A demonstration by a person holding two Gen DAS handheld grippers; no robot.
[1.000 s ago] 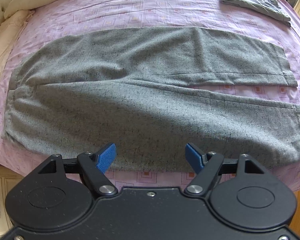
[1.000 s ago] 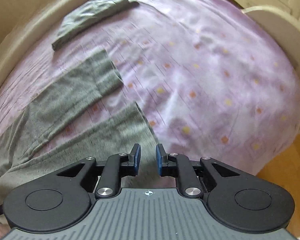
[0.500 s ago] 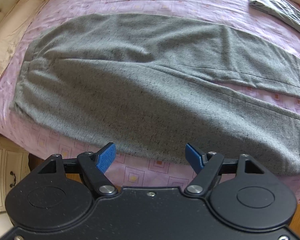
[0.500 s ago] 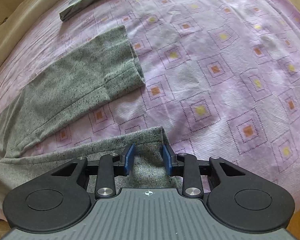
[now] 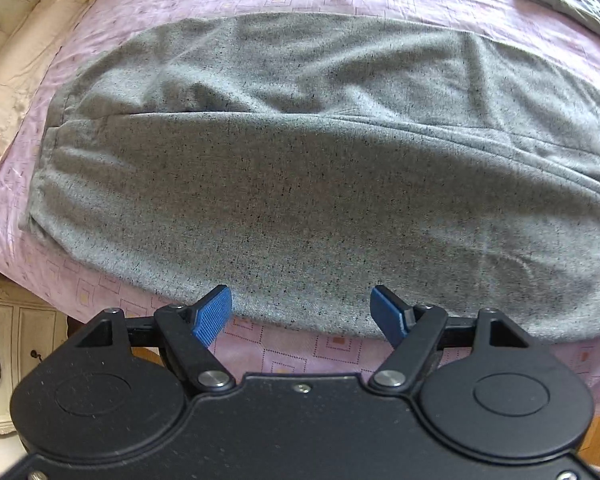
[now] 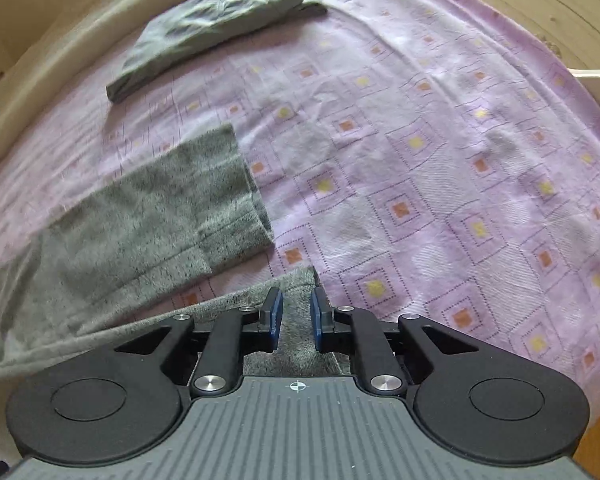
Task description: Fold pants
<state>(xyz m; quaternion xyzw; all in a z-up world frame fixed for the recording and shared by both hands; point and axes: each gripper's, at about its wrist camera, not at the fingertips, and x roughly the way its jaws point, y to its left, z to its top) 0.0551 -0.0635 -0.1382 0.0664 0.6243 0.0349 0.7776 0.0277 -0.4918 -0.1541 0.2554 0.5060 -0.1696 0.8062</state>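
The grey speckled knit pants [image 5: 300, 184] lie flat across the purple square-patterned bedspread [image 6: 440, 152], waistband to the left in the left wrist view, legs running off to the right. A folded grey-green garment [image 6: 216, 28] lies on the bedspread beyond the leg ends, apart from them. The cream pillow [image 5: 24, 76] sits beyond the waistband. The left gripper [image 5: 301, 312] hangs at the pants' near edge; the right gripper [image 6: 296, 312] straddles the near leg's hem corner
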